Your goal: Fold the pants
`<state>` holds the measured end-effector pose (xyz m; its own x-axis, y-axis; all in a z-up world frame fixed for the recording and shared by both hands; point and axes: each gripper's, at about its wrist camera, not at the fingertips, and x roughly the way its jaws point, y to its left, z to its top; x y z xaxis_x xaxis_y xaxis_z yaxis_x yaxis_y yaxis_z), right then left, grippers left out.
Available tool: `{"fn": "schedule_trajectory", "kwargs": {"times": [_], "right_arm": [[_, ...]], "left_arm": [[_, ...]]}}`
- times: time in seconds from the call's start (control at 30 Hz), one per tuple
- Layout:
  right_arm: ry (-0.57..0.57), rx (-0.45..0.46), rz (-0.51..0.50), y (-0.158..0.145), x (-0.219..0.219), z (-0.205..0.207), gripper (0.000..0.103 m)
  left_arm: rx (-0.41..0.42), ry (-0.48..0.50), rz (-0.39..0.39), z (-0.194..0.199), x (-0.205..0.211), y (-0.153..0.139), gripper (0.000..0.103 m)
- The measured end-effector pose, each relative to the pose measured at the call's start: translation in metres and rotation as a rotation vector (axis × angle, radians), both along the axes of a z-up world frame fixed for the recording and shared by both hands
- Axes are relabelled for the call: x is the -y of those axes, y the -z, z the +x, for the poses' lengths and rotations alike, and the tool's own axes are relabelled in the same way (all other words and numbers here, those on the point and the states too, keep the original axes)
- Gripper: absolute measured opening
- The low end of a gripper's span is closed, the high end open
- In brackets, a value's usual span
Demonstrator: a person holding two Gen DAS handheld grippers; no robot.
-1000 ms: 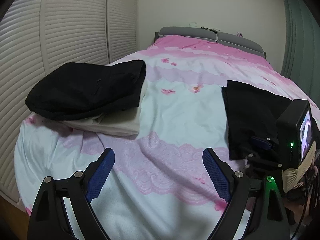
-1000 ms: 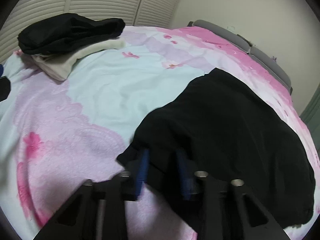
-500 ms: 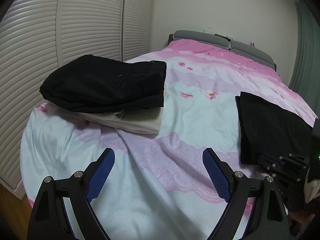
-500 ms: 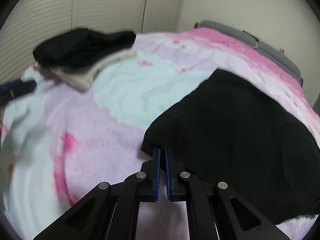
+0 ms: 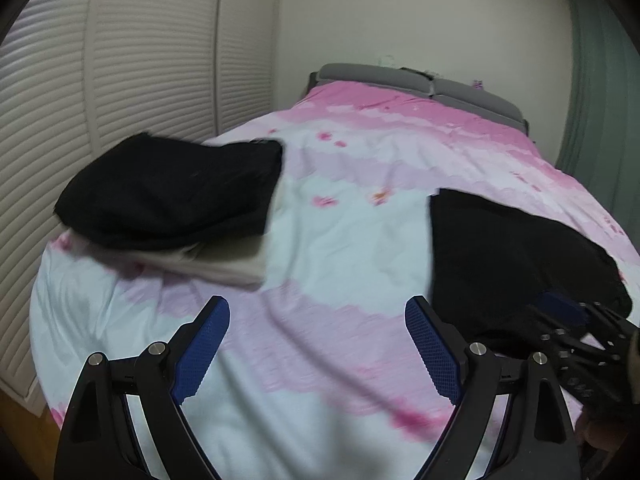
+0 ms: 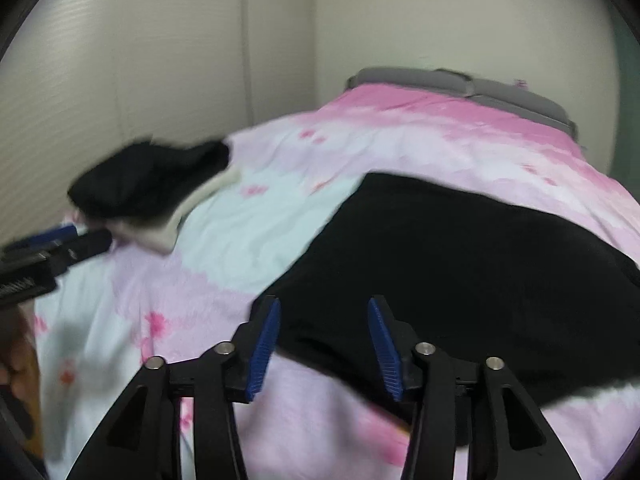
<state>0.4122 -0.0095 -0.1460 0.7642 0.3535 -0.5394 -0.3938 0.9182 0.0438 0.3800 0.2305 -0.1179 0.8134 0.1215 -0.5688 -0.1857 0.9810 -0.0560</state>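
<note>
Left gripper (image 5: 317, 347): fingers wide, holding nothing, above bed (image 5: 348, 248). Right gripper (image 6: 324, 347): fingers parted, empty, over near edge of black pants (image 6: 472, 264). Folded stack (image 5: 172, 196) at 10 o'clock.

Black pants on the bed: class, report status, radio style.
Left hand-held gripper open, empty. Right hand-held gripper open over black pants edge. Pants flat on the bed. Nothing blocking.
</note>
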Motion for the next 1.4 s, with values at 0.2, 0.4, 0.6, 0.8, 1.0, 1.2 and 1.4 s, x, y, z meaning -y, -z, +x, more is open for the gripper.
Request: {"fn": "schedule_trajectory", "kwargs": {"times": [0.2, 0.4, 0.6, 0.8, 1.0, 1.2, 1.4], "right_arm": [[0.232, 0.045, 0.078, -0.033, 0.126, -0.027, 0.074], [0.501, -0.004, 0.261, -0.036, 0.267, -0.038, 0.079], [0.661, -0.110, 0.524, -0.003, 0.369, -0.028, 0.079], [0.689, -0.258, 0.786, 0.050, 0.409, 0.006, 0.079], [0.654, -0.306, 0.854, 0.077, 0.413, 0.037, 0.079], [0.635, -0.270, 0.909, 0.095, 0.416, 0.053, 0.076], [0.649, -0.211, 0.893, 0.086, 0.416, 0.055, 0.037]], "left_arm": [[0.035, 0.113, 0.004, 0.012, 0.075, -0.024, 0.090], [0.042, 0.235, -0.026, 0.035, 0.174, -0.030, 0.090], [0.024, 0.315, -0.014, 0.061, 0.258, -0.024, 0.090], [0.014, 0.341, 0.030, 0.080, 0.299, -0.015, 0.090], [-0.009, 0.331, 0.048, 0.095, 0.309, -0.004, 0.090], [-0.020, 0.326, 0.068, 0.102, 0.312, 0.004, 0.090], [-0.020, 0.326, 0.086, 0.101, 0.310, 0.003, 0.090]]}}
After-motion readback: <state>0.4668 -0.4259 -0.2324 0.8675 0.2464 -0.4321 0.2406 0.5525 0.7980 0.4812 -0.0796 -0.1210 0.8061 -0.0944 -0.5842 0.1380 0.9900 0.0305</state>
